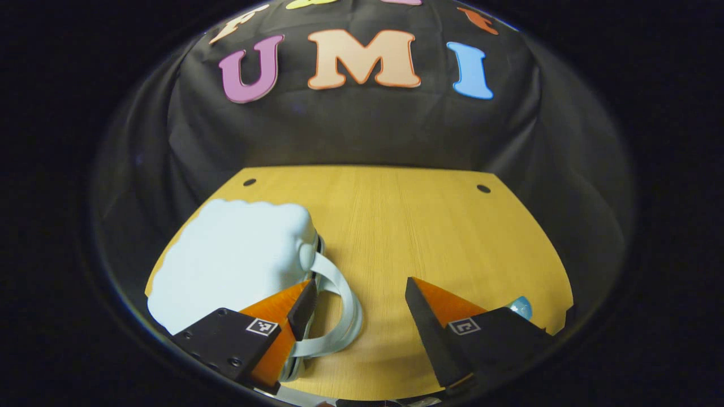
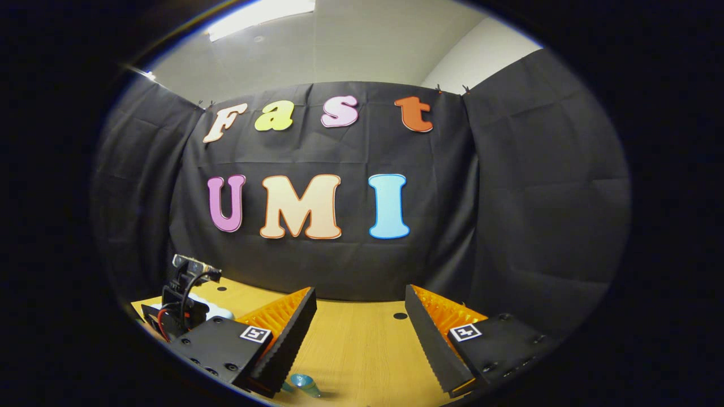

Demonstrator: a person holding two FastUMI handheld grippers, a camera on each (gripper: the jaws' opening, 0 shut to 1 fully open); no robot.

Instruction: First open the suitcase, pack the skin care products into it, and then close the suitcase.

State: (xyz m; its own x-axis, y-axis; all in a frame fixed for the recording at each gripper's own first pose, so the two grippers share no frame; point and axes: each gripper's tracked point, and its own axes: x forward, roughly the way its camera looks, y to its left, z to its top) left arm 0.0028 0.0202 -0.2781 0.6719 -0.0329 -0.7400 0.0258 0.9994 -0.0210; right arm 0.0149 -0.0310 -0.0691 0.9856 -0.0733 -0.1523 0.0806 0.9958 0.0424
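A small pale, bumpy-shelled suitcase point(image 1: 232, 265) lies shut on the left of the wooden table point(image 1: 407, 226), its looped handle point(image 1: 346, 299) pointing right. My left gripper point(image 1: 360, 282) stands open low over the table, its left finger over the suitcase's handle edge, nothing between the fingers. A bluish round skin care item point(image 1: 520, 307) peeks out behind the right finger. In the right gripper view my right gripper point(image 2: 360, 289) is open and held level above the table. A teal skin care item point(image 2: 302, 384) lies below its left finger. The suitcase point(image 2: 218, 310) shows white at far left.
Black cloth walls close in the table's back and sides. Two small dark holes point(image 1: 483, 188) mark the table's far edge. In the right gripper view the left gripper's body with its cables point(image 2: 182, 302) stands at the far left, by the suitcase.
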